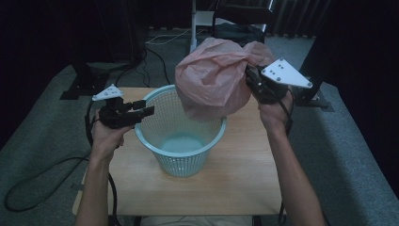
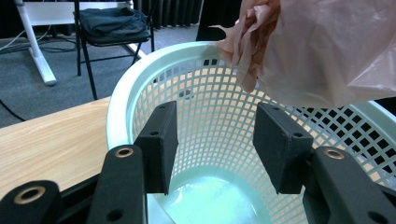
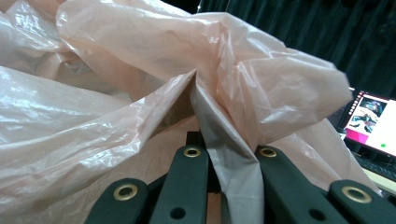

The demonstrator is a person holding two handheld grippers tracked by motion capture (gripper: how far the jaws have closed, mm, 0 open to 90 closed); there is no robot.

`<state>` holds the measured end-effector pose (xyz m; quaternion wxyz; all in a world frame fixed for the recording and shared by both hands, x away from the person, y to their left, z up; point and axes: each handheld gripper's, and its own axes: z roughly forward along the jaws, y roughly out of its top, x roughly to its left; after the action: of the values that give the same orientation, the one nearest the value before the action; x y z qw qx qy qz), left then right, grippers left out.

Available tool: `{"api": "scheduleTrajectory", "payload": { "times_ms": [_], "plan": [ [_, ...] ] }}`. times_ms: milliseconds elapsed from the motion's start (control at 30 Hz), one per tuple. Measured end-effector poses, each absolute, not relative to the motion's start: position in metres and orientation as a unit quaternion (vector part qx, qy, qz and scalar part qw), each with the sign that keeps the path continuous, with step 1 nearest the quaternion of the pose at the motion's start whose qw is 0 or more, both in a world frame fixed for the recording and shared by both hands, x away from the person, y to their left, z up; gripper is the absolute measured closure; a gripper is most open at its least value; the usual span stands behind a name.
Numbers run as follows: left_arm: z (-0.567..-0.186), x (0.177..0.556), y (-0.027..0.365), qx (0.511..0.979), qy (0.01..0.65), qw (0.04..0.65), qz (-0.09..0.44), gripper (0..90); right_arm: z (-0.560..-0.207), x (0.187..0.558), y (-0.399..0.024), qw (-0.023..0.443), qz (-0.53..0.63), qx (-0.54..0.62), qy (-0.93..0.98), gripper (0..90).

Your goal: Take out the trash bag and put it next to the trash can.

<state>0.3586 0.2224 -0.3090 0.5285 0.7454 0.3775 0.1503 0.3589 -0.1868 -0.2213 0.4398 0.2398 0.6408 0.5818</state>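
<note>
A pale pink plastic bag [image 1: 214,77] hangs billowed above the far right rim of a light blue mesh basket [image 1: 181,136] that stands on the wooden table. My right gripper [image 1: 251,80] is shut on the bag's gathered edge, and the film [image 3: 219,140] runs pinched between its jaws. My left gripper [image 1: 143,109] is open at the basket's left rim, jaws pointing across the opening. In the left gripper view the pads [image 2: 161,144] stand wide apart with the basket [image 2: 210,140] behind them and the bag [image 2: 317,46] hanging at upper right.
The wooden table [image 1: 244,174] has bare surface in front of and beside the basket. A black chair [image 2: 112,23] and white stand legs [image 2: 35,46] are on the carpet beyond. A lit monitor [image 3: 371,121] stands to the right. Cables trail on the floor at left.
</note>
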Motion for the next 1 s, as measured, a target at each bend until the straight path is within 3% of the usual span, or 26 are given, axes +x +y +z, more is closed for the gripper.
{"api": "scheduleTrajectory", "payload": {
  "times_ms": [1000],
  "plan": [
    [-0.310,0.360,0.222,0.746,0.379,0.527,0.149,50.3,-0.217,0.350,-0.231,0.465,0.578,0.270,0.614,88.2]
  ]
}}
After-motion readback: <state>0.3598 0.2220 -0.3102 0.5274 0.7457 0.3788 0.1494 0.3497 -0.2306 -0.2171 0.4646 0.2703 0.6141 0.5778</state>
